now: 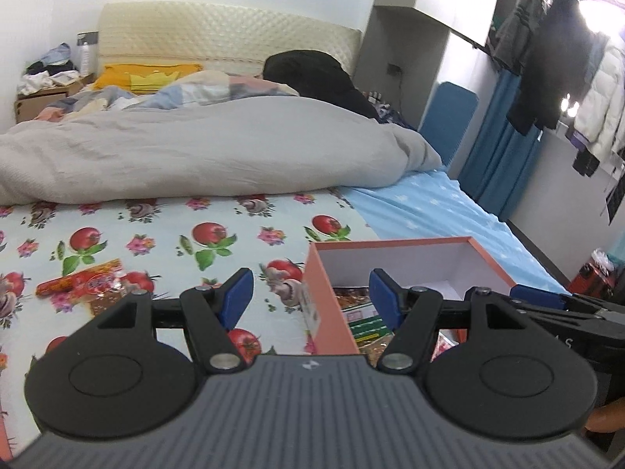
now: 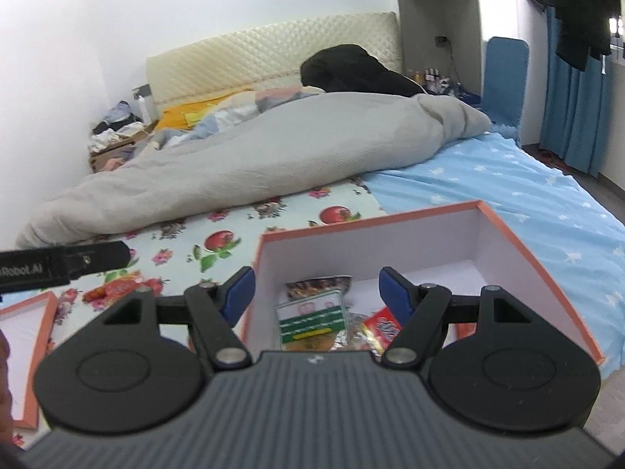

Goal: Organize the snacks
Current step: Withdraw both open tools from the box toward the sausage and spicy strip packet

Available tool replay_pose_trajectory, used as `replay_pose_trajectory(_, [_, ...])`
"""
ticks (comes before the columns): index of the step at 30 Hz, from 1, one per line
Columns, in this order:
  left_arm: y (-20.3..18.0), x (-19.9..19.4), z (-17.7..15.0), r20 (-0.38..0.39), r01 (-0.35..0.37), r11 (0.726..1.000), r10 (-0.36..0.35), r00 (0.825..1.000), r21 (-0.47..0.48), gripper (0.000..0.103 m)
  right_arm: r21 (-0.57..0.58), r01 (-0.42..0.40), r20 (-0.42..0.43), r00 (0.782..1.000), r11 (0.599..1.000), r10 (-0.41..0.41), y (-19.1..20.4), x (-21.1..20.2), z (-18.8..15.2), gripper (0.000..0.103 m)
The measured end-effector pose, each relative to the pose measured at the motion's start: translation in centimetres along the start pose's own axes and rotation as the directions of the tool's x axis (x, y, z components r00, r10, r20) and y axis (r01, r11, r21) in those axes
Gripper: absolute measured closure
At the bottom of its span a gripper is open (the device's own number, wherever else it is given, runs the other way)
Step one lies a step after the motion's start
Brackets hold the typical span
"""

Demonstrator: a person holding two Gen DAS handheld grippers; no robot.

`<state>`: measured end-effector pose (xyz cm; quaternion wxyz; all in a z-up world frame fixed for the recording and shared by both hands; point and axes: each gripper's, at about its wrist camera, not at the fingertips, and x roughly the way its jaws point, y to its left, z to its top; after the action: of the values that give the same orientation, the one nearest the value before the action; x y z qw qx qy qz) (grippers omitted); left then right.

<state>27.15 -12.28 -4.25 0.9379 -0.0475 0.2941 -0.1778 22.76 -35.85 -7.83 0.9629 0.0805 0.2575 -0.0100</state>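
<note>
1. Snacks: several packets (image 2: 312, 322) lie inside the open orange box (image 2: 519, 242) on the bed (image 2: 508, 195); one red packet (image 1: 88, 283) lies outside on the flowered sheet (image 1: 156, 230).
2. Left tool (image 1: 308, 295): released, holding nothing, straddling the box's left wall.
3. Right tool (image 2: 316, 295): released, holding nothing, above the box.
4. Risk: the left tool's descent could catch the wall and tip the box on the soft bedding.
5. Risk: the flat packet may slip from a shallow pinch.

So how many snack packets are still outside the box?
1: a red-orange snack packet lies on the floral sheet, left of the orange box. Others may be hidden behind the hand-held gripper bodies.
</note>
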Motion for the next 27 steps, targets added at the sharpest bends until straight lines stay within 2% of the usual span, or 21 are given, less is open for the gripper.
replay_pose_trajectory(14, [4.4,-3.9,-0.8,0.051,-0.066,0.997,0.068,0.996,-0.043,0.032,-0.037,-0.101,0.013,0.995,0.994,0.101,5.6,-0.1,-0.4,0.031])
replay_pose_trajectory(27, [8.9,-5.4,-3.7,0.024,-0.127,0.987,0.13,0.991,-0.098,0.032,-0.093,-0.175,-0.048,0.984,0.98,0.171,10.6,0.6,-3.5,0.031])
